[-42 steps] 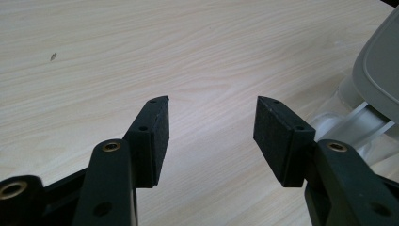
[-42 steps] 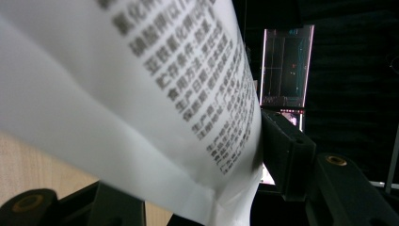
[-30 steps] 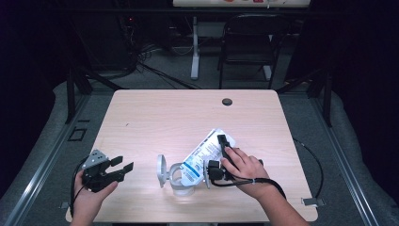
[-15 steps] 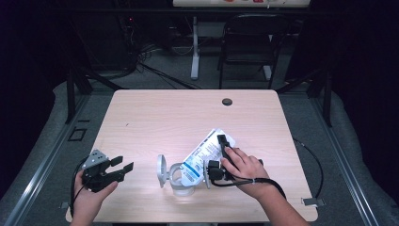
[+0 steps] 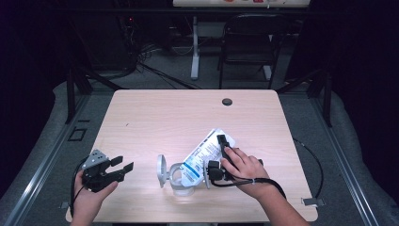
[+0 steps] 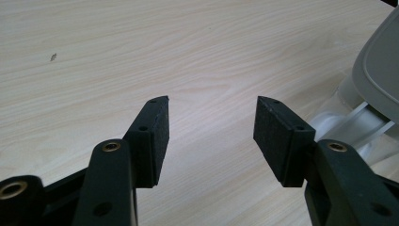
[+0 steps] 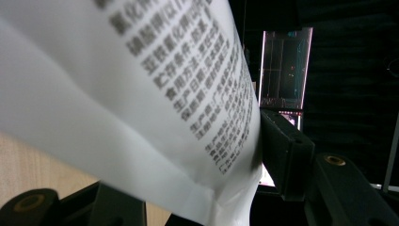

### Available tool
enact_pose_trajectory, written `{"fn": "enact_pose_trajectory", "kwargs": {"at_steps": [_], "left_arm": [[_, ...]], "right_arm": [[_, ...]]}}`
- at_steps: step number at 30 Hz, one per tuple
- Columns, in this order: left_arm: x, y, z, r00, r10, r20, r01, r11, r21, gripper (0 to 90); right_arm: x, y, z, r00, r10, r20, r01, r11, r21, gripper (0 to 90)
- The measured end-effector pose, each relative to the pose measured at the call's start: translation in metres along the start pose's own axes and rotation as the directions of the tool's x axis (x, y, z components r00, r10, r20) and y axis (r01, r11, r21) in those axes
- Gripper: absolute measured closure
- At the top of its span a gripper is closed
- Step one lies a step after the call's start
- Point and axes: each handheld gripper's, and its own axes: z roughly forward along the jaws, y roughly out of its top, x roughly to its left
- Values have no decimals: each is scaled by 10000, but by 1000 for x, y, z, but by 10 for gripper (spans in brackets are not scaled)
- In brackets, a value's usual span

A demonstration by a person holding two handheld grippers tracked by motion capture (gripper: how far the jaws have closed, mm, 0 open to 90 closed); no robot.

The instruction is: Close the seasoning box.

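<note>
Gripping the white printed pouch (image 7: 155, 94) between its black jaws, my right gripper (image 5: 220, 157) has the bag's sealed edge clamped, one pad plainly pressed on the printed side in the right gripper view and the other tucked under the fold. From above, the pouch (image 5: 203, 154) lies tilted across the near middle of the table (image 5: 155, 113), its lower end pushed into the mouth of a clear container (image 5: 181, 181) lying on its side, with the grey hinged lid (image 5: 161, 170) swung open at the container's left. My left gripper (image 5: 115, 168) sits near the table's front left corner, jaws apart with nothing between them (just bare wood below), and the lid (image 6: 379, 75) and the clear body (image 6: 350, 125) show at the right edge of its own view, near but not touching. I judge the job as partly done: the pouch has reached the opening, yet most of it is outside. Left to do, I think, is working it fully in and shutting the lid, probably with the free left gripper steadying the container.
</note>
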Motion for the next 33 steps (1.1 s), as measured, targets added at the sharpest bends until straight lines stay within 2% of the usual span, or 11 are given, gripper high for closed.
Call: {"fn": "enact_pose_trajectory", "kwargs": {"at_steps": [7,33], "left_arm": [[0,0,0,10000,14,7,-14,10000,-15,466],[0,0,0,10000,-2,-2,2,10000,-5,466]], "right_arm": [[-1,1,-1,9998,-177,36,176,9998,60,490],[-1,2,-1,10000,-51,5,51,10000,-54,497]]}}
